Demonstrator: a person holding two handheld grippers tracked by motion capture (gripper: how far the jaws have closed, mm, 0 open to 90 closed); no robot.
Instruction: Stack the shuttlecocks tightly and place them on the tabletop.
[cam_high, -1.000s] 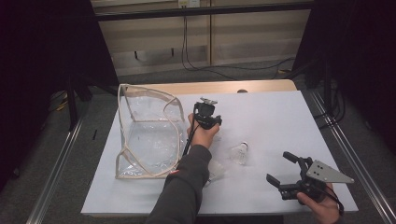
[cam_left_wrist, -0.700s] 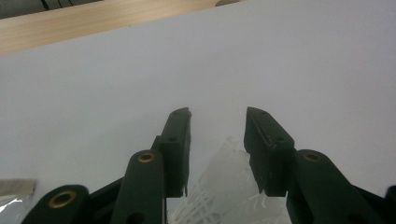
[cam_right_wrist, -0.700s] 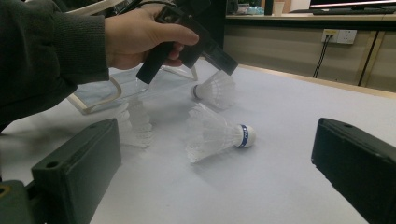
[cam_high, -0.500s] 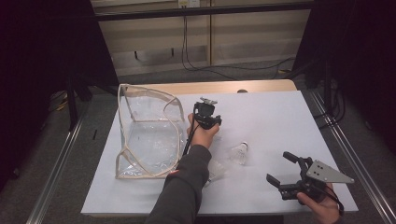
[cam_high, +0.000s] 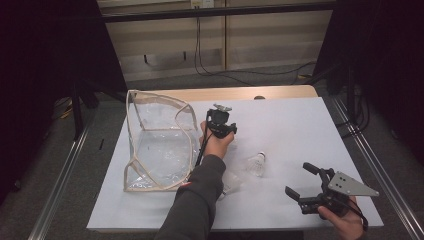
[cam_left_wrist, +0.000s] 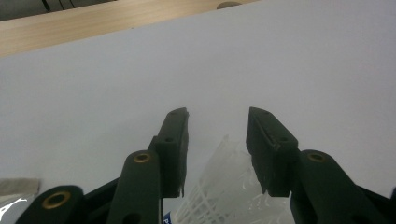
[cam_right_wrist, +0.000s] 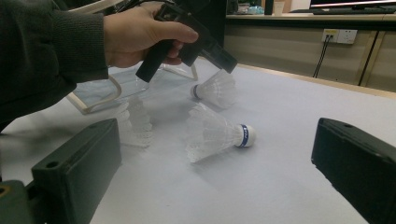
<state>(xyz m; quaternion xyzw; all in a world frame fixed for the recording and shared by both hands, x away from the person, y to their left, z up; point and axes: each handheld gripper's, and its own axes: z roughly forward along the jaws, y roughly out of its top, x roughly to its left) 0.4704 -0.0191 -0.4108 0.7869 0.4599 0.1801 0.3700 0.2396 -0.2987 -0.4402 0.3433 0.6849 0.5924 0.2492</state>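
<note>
left gripper (cam_right_wrist: 219, 60) holds a shuttlecock (cam_right_wrist: 215, 88) between its jaws, which are partly closed on the feather skirt. the skirt sits between the pads in the left gripper view (cam_left_wrist: 229, 186). in the right gripper view the held shuttlecock's long axis runs roughly level, cork end toward the clear bag (cam_high: 157, 145), skirt toward the jaws. the gripper is raised just above the table (cam_high: 300, 125), beside the bag's open side.

right gripper (cam_high: 312, 187) has its jaws wide apart with nothing between them, low over the table's near right corner. a second shuttlecock (cam_right_wrist: 217, 133) lies on its side ahead of it, cork pointing right in that view. a third (cam_right_wrist: 135, 123) stands near the bag.
</note>
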